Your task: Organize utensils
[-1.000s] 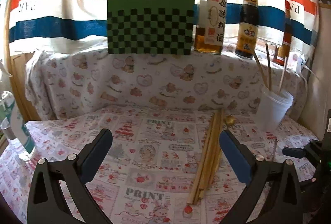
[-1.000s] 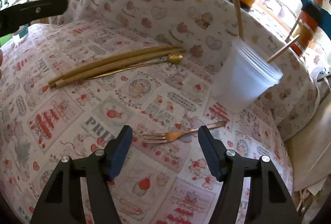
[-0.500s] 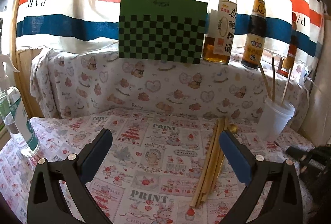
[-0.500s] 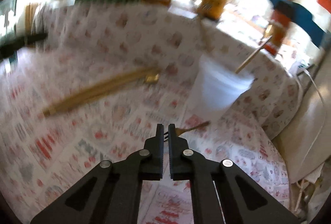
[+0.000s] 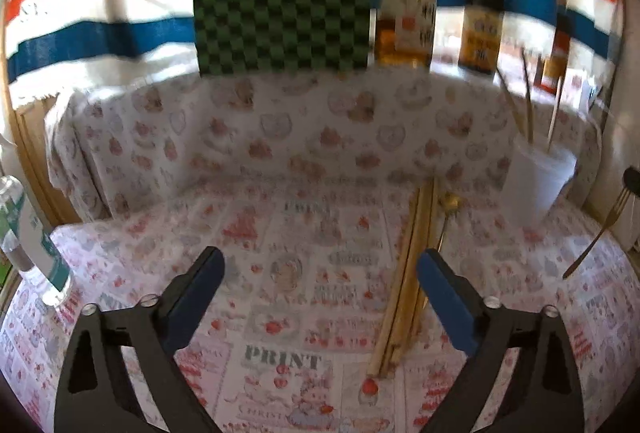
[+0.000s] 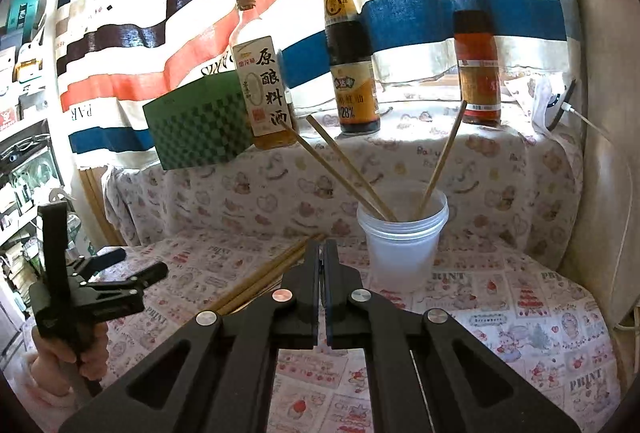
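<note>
R gripper [image 6: 322, 257] is clamped on the gold fork [image 5: 600, 233], carried tines-up off the table near its right edge, apparently bound for the plastic cup [image 6: 402, 245] w/ three chopsticks already standing in it. L gripper [image 5: 320, 297] empty, jaws closing over the loose chopsticks [image 5: 408, 285] mid-table, prob. next pick.

Black grippers [image 5: 320, 285], blue pads [image 5: 448, 303], silver screws; sleeves unclear.
</note>
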